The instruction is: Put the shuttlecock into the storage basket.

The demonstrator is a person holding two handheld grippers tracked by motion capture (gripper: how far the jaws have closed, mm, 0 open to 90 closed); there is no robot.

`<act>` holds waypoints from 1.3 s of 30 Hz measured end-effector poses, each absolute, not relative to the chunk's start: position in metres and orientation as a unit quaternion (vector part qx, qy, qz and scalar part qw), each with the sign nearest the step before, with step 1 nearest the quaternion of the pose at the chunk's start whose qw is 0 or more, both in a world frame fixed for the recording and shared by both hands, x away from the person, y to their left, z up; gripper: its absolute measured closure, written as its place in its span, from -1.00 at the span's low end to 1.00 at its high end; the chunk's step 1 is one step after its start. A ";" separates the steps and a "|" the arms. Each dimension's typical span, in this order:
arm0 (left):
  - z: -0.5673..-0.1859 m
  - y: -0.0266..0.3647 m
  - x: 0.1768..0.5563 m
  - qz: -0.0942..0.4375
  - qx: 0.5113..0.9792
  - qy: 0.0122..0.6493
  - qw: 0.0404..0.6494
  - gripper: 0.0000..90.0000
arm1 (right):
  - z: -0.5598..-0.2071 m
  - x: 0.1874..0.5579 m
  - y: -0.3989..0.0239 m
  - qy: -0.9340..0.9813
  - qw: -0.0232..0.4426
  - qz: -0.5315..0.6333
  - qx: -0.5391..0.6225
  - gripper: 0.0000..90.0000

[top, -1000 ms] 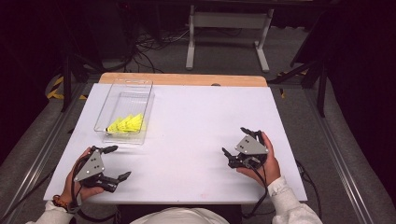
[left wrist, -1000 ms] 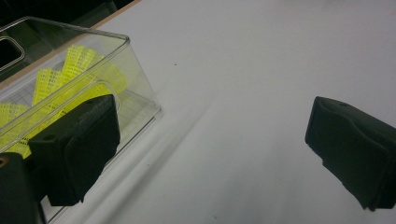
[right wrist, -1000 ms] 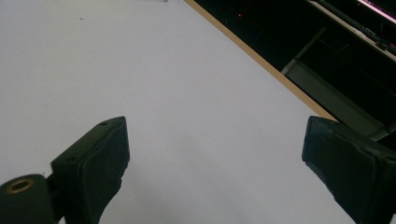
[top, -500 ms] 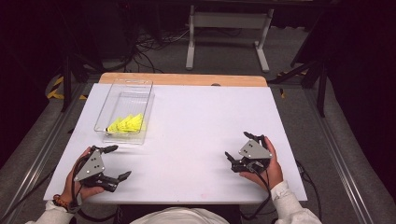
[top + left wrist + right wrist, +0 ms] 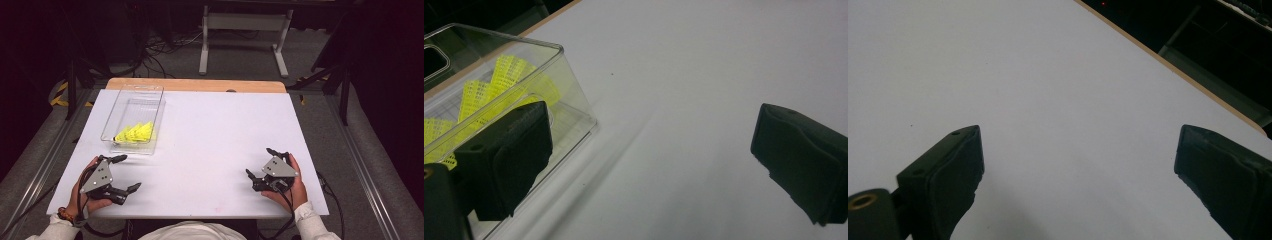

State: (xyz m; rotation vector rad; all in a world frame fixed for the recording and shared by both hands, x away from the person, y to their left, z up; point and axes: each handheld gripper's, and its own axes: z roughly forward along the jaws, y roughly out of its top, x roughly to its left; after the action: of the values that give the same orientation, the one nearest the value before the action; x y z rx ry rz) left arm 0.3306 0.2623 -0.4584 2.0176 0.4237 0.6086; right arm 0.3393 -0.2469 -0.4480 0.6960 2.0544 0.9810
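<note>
1. High view: no brand, label or writing can be read anywhere.
2. High view: the left gripper (image 5: 123,173) rests at the near left corner of the white table (image 5: 220,135), held in the person's left hand (image 5: 82,197). Its jaws are spread wide and hold nothing. One jaw tip lies just short of the near end of the clear plastic box (image 5: 134,118).
3. High view: the right gripper (image 5: 261,162) sits at the near right of the table in the person's right hand (image 5: 290,187). Its jaws are also spread wide, empty, and point toward the table's middle.
4. High view: the box stands on the left part of the table, its long axis running from the near edge toward the far edge. The yellow shuttlecocks (image 5: 135,133) lie in its near half, in a row on their sides. Their long axes run roughly across the box, with the flared skirts toward the right.
5. Left gripper view: the jaws are released and far apart, with bare table between them. The left jaw overlaps the near corner of the clear plastic box (image 5: 566,80); whether it touches the wall I cannot tell. The yellow shuttlecocks (image 5: 506,75) show through the wall, mesh skirts fanned out. No writing is legible.
6. Right gripper view: the jaws stand wide open over plain white table (image 5: 1048,80), gripping nothing. The table's wooden edge runs across the upper right.
</note>
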 end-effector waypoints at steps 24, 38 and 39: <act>-0.461 0.256 0.334 0.260 0.818 0.191 0.476 -0.93 | -0.458 0.325 -0.238 0.798 0.367 0.414 0.239 -0.90; -0.462 0.256 0.335 0.254 0.821 0.182 0.479 -0.93 | -0.455 0.320 -0.235 0.789 0.380 0.418 0.242 -0.91; -0.462 0.256 0.335 0.253 0.820 0.182 0.480 -0.93 | -0.455 0.320 -0.235 0.789 0.380 0.418 0.242 -0.91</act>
State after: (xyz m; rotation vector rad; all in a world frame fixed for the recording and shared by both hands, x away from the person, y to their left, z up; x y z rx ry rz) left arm 0.3355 0.2564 -0.4620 2.0006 0.4450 0.6163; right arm 0.3199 -0.2347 -0.4547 0.6174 2.0145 1.0669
